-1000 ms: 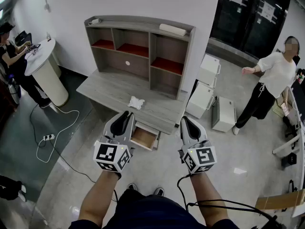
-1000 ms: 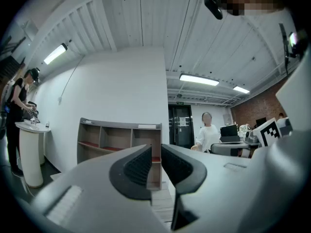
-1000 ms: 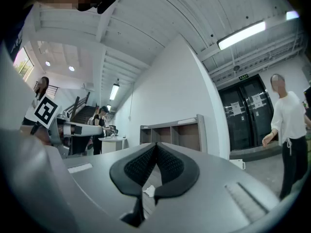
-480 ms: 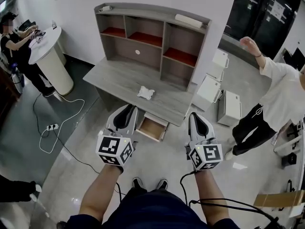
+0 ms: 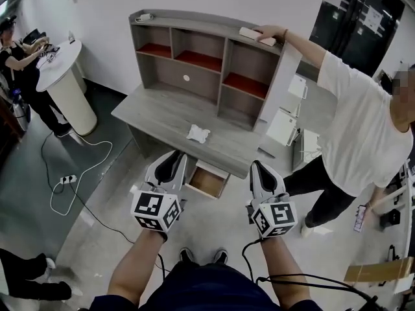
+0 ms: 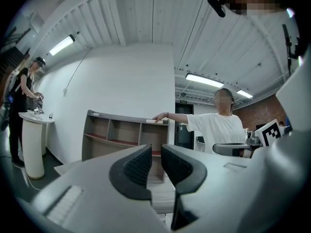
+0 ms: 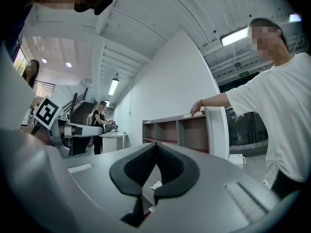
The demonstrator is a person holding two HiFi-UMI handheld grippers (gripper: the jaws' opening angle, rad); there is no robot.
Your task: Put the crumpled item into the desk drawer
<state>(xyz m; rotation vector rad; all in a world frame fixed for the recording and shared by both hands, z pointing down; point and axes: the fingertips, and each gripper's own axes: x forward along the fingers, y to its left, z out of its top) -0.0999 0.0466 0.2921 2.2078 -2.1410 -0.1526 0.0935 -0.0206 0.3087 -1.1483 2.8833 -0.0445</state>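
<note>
Right now the left gripper (image 6: 156, 154) is holding its jaws slightly parted, nothing between them, while the right gripper (image 7: 155, 148) is pressing its jaws together, empty. The crumpled white item (image 5: 198, 133) is lying on the desk (image 5: 152, 118), behind the open drawer (image 5: 207, 181), apart from both grippers.

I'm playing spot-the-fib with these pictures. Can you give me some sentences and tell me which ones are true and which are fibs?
1. The crumpled item lies on top of the desk. True.
2. The drawer is closed. False: it is pulled open.
3. The right gripper is holding the crumpled item. False: its jaws are together on nothing, short of the desk.
4. A person in a white shirt has a hand on top of the shelf unit. True.
5. The left gripper has its jaws slightly apart, with nothing between them. True.
</note>
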